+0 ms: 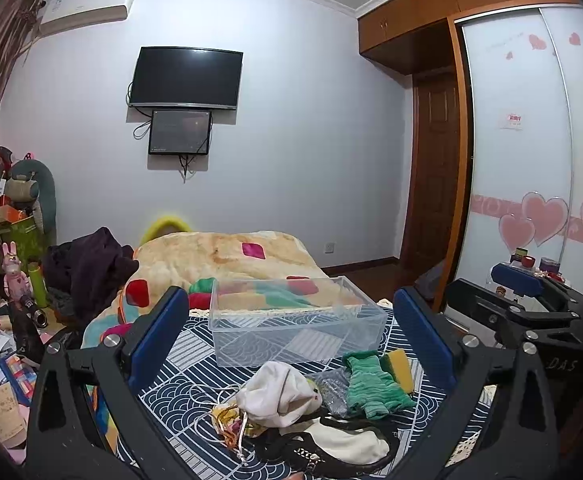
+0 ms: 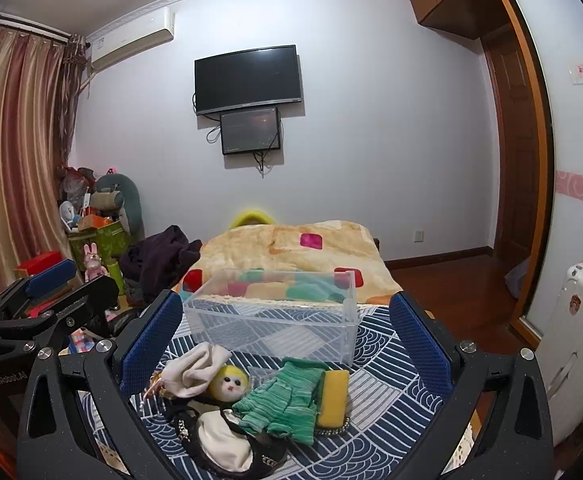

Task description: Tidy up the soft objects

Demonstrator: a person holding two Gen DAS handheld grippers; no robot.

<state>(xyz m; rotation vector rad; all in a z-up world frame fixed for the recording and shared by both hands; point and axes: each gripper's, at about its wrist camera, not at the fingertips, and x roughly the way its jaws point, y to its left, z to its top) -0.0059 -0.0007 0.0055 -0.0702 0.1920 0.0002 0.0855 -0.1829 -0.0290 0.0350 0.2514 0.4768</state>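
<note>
Both claws are released, jaws spread wide with nothing between them: left gripper (image 1: pixel 291 344), right gripper (image 2: pixel 287 340). Soft things lie heaped near: white cloth (image 2: pixel 195 368), doll (image 2: pixel 229 386), green glove (image 2: pixel 287 396), yellow sponge (image 2: pixel 333 398). Just beyond stands the clear bin (image 2: pixel 271 312) on the patterned bedspread (image 2: pixel 387 412). Bare floor (image 2: pixel 451 284) lies right; clutter crowds left.

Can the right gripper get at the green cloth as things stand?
Probably yes. The right gripper is open and empty, and the green cloth lies between its fingers on top of the pile, beside the yellow sponge. Nothing covers the cloth; the clear box sits behind it.
</note>
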